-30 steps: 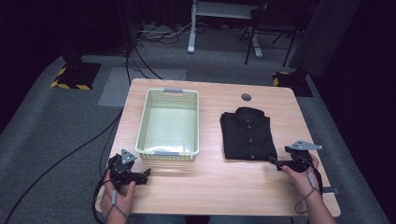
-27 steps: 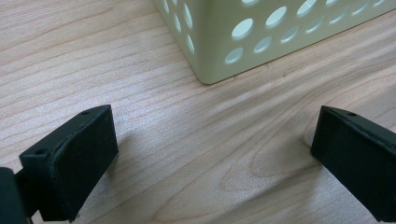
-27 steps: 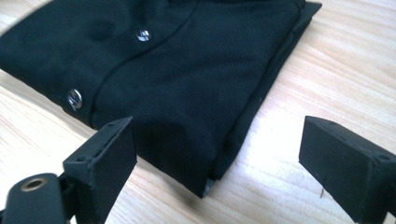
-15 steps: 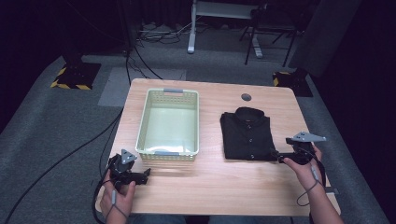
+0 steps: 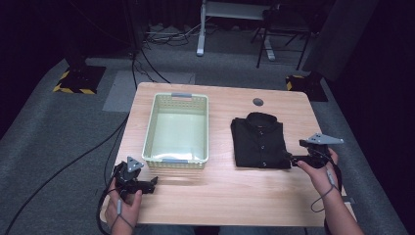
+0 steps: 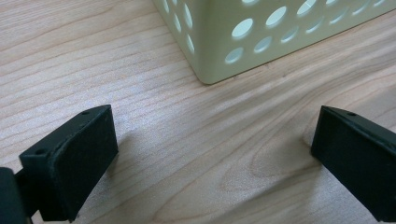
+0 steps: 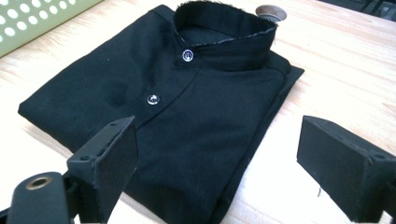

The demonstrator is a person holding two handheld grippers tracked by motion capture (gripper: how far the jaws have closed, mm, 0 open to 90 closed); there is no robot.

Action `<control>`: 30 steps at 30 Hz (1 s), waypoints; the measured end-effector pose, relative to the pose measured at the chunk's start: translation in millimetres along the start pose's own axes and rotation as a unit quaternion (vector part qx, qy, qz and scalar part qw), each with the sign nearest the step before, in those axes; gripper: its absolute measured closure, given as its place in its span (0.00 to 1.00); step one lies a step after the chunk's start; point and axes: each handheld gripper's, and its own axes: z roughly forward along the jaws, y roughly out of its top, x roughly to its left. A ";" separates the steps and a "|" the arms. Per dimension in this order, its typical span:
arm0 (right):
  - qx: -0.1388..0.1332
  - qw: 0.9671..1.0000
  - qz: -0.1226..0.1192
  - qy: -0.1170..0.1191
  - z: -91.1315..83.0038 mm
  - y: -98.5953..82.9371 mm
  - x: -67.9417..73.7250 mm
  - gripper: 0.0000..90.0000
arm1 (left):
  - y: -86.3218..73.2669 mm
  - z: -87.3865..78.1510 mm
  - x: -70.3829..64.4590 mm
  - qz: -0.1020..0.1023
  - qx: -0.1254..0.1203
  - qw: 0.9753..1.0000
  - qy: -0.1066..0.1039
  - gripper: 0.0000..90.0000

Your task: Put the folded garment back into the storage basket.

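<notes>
A folded black shirt with small silver buttons lies on the right half of the wooden table; it fills the middle of the right gripper view. My right gripper is open at the shirt's near right corner, its jaws wide apart over the shirt's edge. A pale green perforated basket stands empty on the left half. My left gripper rests open on the table near the basket's near left corner, nothing between its jaws.
A round grey cable grommet sits in the table behind the shirt's collar. Cables trail from both grippers off the near edge. Dark carpet, stands and cables surround the table.
My right gripper has moved left and forward to the shirt's near right corner. The left gripper has stayed put.
</notes>
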 end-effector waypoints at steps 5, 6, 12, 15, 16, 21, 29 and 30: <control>-0.006 1.000 -0.001 0.005 2.0 11.6 2.3 0.14 | 0.0 0.0 0.0 0.000 0.000 1.000 0.000 0.00; -0.007 1.000 -0.002 0.007 2.8 14.5 3.2 0.14 | 0.0 0.0 0.0 0.000 0.000 1.000 0.000 0.00; -0.008 1.000 -0.010 0.011 7.3 26.1 6.7 0.14 | -0.7 -0.7 -0.1 0.003 0.000 1.000 0.000 0.00; -0.009 1.000 -0.012 0.013 9.8 31.3 8.0 0.14 | -1.3 -1.3 -0.4 0.004 0.000 1.000 -0.001 0.00; -0.010 1.000 -0.014 0.014 10.6 33.6 8.6 0.14 | -1.4 -1.4 -0.5 0.004 0.001 1.000 -0.001 0.00; -0.013 1.000 -0.020 0.016 12.8 42.9 11.4 0.14 | -1.4 -1.4 -0.4 0.004 0.001 1.000 -0.001 0.00; -0.012 0.999 -0.026 0.020 15.1 54.2 12.2 0.14 | -1.3 -1.4 -0.4 0.004 0.001 1.000 -0.001 0.00; -0.012 0.999 -0.027 0.022 15.8 55.7 12.6 0.14 | -1.2 -1.3 -0.3 0.004 0.000 1.000 -0.001 0.00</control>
